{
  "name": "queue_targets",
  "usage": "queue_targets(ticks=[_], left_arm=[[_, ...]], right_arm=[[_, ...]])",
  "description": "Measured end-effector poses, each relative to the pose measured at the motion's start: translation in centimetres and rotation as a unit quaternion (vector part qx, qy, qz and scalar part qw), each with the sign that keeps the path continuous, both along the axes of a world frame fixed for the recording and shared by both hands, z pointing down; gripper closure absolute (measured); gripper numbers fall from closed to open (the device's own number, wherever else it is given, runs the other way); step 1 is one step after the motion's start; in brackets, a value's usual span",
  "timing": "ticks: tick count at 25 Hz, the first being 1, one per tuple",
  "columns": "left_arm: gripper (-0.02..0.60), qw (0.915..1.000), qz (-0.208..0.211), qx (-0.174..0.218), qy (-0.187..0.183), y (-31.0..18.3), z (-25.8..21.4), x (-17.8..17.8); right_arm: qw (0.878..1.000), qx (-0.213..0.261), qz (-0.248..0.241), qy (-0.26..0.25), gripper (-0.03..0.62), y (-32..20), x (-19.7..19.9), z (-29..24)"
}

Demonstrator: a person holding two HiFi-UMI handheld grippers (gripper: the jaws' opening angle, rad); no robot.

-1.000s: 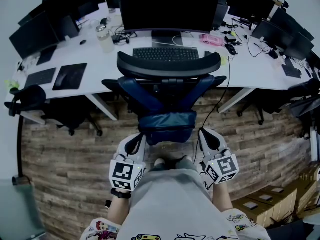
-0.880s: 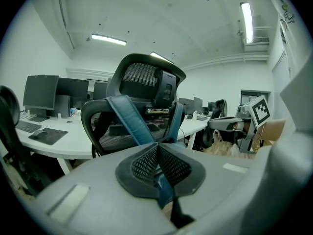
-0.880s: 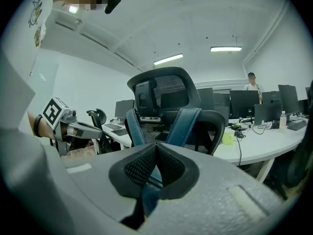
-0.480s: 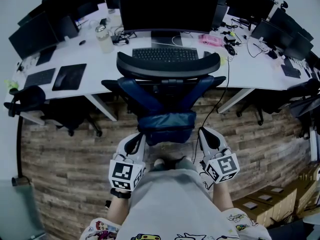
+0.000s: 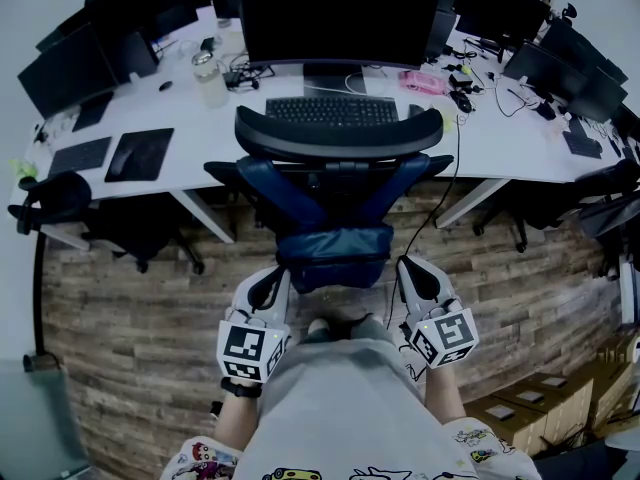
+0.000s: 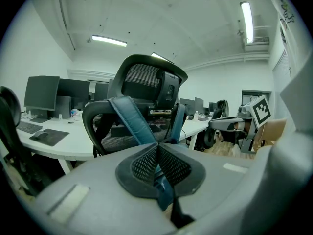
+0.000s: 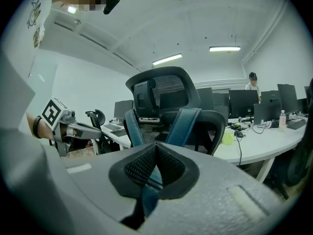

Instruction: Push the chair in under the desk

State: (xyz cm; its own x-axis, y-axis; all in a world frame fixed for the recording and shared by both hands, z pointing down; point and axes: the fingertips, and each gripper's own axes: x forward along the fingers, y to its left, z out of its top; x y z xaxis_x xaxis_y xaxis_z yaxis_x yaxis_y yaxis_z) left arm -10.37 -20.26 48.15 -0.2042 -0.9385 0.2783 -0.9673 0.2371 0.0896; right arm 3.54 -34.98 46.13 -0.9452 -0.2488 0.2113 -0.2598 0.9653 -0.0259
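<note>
A black mesh office chair with blue straps on its back stands before the white desk, its seat partly under the edge. The chair's back faces me and fills both gripper views, as the chair on the left and the chair on the right. My left gripper is shut and empty, just behind the chair's lower back on the left. My right gripper is shut and empty too, behind the chair's right side. Neither visibly touches the chair.
On the desk are a large monitor, a keyboard, a bottle and cables. Other dark chairs stand to the left and right. Cardboard boxes sit at the lower right on the wooden floor.
</note>
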Motion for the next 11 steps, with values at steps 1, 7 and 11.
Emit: queue_targets(ticks=[1,7,11], left_arm=[[0.571,1.0000,0.000,0.000,0.000,0.01,0.01,-0.03],[0.571,1.0000,-0.003,0.002,0.001,-0.05,-0.05,-0.32],[0.571,1.0000,-0.003,0.003,0.001,-0.13,-0.01,-0.54]], right_arm=[[1.000,0.000,0.000,0.000,0.592,-0.02,0.01,-0.01],[1.000,0.000,0.001,0.000,0.592,-0.14,-0.16,0.05],[1.000,0.000,0.002,0.000,0.593,-0.25,-0.41,0.07]])
